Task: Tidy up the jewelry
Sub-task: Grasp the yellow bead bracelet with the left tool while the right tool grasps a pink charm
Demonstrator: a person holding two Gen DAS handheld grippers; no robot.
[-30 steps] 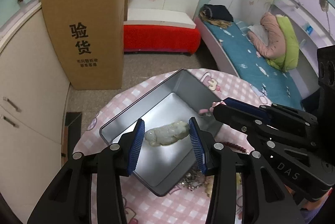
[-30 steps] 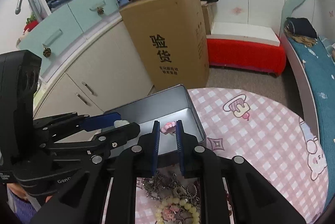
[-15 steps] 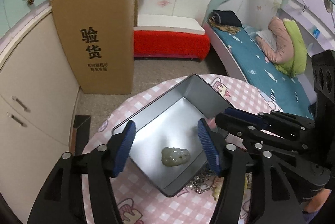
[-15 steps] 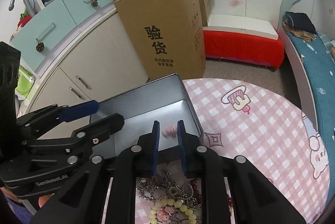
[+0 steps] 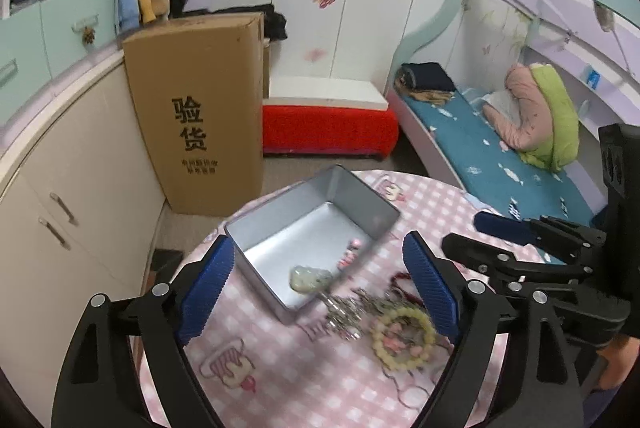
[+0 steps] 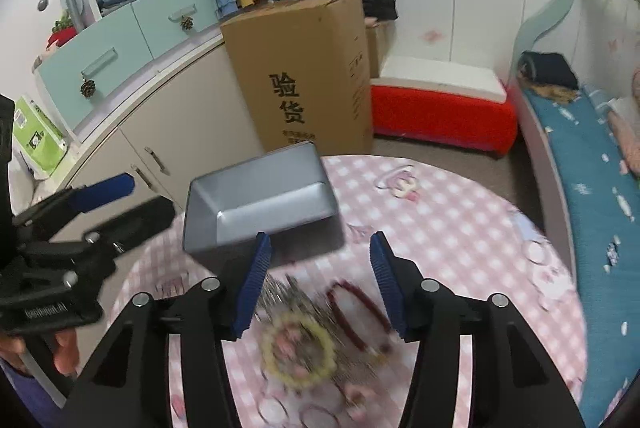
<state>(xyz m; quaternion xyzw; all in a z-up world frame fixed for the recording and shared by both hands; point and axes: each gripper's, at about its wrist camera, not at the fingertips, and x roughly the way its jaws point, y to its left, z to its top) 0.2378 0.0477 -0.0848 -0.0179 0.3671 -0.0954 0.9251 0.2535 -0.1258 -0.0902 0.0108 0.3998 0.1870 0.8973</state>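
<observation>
1. At far left, my left gripper hangs over the table, jaws opening wide, blue pads clear of everything; nothing is gripped.
2. Between those pads sits the tin, grey and lidless, on the pink checked cloth. A pale green pendant lies on its floor by the near wall, a small pink piece just beyond it.
3. Right of the tin, loose on the cloth: a silver chain, a yellow bead bracelet, a dark red strand, bunched together and blurred.
4. At right, my right gripper hovers above that heap, jaws opening, empty.
</observation>
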